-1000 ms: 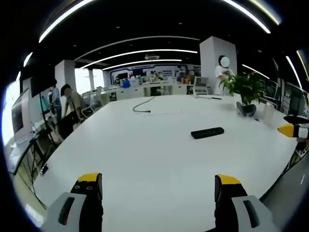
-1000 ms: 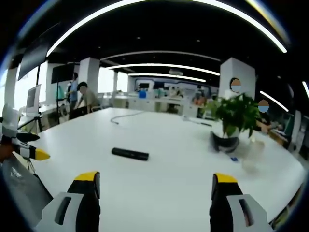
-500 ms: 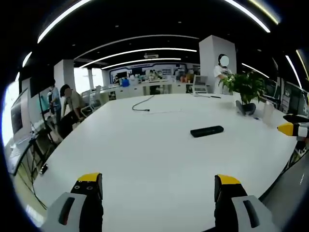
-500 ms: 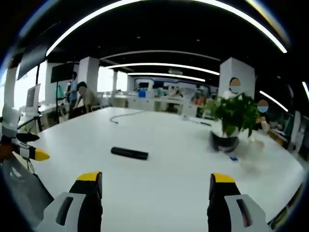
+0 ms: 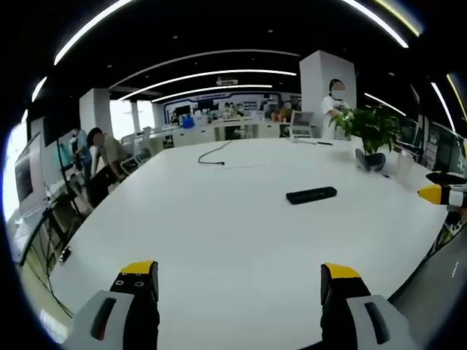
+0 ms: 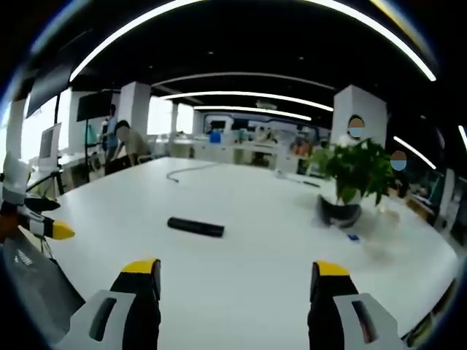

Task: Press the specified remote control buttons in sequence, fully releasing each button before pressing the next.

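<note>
In the left gripper view the left gripper [image 5: 238,292] hung low over the near edge of the white tabletop [image 5: 219,240], jaws spread wide apart, nothing between them. Same story in the right gripper view: the right gripper [image 6: 238,288] hovered over the near edge, jaws wide apart and empty. Past both sets of yellow tips, the black remote control [image 5: 311,195] lay flat out in the middle of the tabletop, well apart from either gripper and untouched; in the right gripper view that remote control [image 6: 195,227] sat left of centre. The left gripper's yellow tip [image 6: 52,230] poked in at the left of the right gripper view. Further on, a potted plant [image 6: 353,179] stood toward the tabletop's right edge, and a dark cable [image 5: 212,157] snaked across the far end. Beyond the far edge, people [image 5: 102,157] sat and stood among desks.
</note>
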`<state>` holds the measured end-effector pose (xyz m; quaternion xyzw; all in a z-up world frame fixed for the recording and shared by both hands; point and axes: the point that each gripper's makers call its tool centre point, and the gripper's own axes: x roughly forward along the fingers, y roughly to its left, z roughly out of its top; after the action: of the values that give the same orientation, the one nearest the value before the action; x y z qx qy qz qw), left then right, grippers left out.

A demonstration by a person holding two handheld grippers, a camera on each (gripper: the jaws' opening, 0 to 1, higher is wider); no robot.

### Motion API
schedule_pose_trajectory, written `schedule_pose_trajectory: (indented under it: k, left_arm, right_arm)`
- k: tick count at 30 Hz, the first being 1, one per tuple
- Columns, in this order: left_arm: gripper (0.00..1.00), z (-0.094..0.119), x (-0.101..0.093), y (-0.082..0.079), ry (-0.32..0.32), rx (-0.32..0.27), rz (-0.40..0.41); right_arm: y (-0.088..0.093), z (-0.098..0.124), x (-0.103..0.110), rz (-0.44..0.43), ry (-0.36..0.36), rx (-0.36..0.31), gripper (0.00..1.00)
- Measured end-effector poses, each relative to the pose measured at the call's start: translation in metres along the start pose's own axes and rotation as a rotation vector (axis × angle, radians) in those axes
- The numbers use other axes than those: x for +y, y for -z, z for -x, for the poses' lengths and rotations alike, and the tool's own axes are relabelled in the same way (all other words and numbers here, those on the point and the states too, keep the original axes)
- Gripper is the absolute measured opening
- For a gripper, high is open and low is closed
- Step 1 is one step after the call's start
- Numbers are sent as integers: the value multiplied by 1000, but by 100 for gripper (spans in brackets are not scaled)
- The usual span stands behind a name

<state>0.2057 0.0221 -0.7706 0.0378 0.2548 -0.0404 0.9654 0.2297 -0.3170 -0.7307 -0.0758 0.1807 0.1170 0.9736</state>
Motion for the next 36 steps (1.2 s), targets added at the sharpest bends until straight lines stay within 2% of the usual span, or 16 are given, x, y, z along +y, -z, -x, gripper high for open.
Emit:
schedule_pose_trajectory:
  k: [8, 13, 17, 20, 26, 31, 36]
  left_arm:
    - [92, 0, -1, 2, 5, 9, -3]
    - [91, -1, -1, 1, -1, 9, -16]
    - [91, -1, -1, 3, 1, 17, -20]
    - [90, -2, 0, 3, -11, 18, -48]
    - [91, -2, 2, 3, -22, 17, -57]
    - [90, -3, 7, 5, -51, 29, -76]
    - [84, -2, 9, 3, -67, 20, -91]
  right_arm:
    - [3, 0, 2, -13, -13, 22, 74]
    - [5, 1, -1, -11, 0, 35, 58]
    - [7, 1, -1, -28, -4, 47, 54]
    - [10, 1, -1, -24, -4, 64, 44]
    - [14, 2, 0, -24, -10, 91, 32]
    - [16, 2, 1, -2, -16, 103, 27]
    - [17, 3, 0, 2, -10, 105, 24]
